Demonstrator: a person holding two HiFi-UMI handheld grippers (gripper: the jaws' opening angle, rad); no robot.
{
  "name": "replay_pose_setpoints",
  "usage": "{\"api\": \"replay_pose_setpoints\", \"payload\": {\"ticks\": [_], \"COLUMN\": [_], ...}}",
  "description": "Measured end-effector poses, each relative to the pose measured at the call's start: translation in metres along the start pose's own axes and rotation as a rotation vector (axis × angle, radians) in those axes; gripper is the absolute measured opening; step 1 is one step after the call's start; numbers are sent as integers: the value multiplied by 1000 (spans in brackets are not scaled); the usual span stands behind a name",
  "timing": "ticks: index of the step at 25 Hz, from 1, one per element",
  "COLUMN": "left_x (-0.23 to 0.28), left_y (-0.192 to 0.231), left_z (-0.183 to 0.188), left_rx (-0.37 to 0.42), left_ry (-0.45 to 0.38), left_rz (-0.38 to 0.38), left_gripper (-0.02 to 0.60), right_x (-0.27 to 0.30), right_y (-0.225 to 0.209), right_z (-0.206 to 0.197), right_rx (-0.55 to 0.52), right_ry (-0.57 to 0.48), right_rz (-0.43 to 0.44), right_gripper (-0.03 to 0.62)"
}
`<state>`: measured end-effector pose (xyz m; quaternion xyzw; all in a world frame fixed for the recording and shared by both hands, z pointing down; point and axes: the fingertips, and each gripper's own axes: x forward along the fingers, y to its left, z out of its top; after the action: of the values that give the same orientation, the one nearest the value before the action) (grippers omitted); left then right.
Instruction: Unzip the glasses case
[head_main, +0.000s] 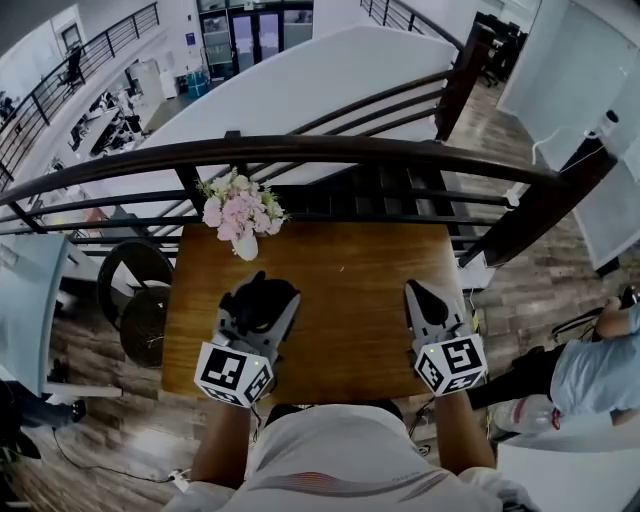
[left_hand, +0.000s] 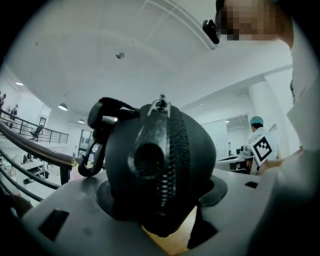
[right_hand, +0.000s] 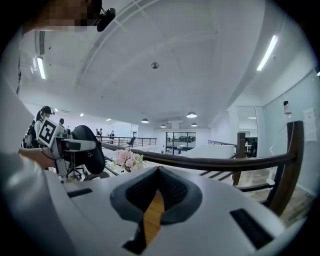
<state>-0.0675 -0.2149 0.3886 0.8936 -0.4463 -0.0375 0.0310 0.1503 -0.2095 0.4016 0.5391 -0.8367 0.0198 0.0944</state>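
The black glasses case (head_main: 265, 290) sits between the jaws of my left gripper (head_main: 258, 308), which is shut on it and holds it just above the wooden table (head_main: 350, 280). In the left gripper view the case (left_hand: 160, 165) fills the middle. Its zipper (left_hand: 172, 150) runs down the front, with the pull (left_hand: 161, 103) at the top and a black clip (left_hand: 92, 160) hanging at its left. My right gripper (head_main: 420, 292) is off to the right, apart from the case. Its jaws (right_hand: 157, 187) are shut with nothing between them. From there the case (right_hand: 89, 147) shows at the far left.
A white vase of pink flowers (head_main: 243, 212) stands at the table's far left. A dark railing (head_main: 300, 150) runs right behind the table. Round dark stools (head_main: 135, 290) stand on the floor at the left. A person's sleeve (head_main: 600, 370) shows at the right edge.
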Motion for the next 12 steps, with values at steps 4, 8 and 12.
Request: {"api": "replay_pose_setpoints", "payload": {"ticks": [4,8,12], "left_x": [2,3,3], "left_y": [-3,-7,-9], "left_z": [-6,-9,-12], "left_rx": [-7,-12,-12], "left_ry": [16,23,31], "left_rz": [-7,-16,-22], "left_gripper": [270,270,270], "right_x": [-1,-2,-2], "right_y": [3,7,11], "right_z": [-5,-11,-13], "right_rx": [0,-8,-7], "right_ry": [7,16,20], "right_rz": [12,28,43], "right_gripper": [51,51,51]}}
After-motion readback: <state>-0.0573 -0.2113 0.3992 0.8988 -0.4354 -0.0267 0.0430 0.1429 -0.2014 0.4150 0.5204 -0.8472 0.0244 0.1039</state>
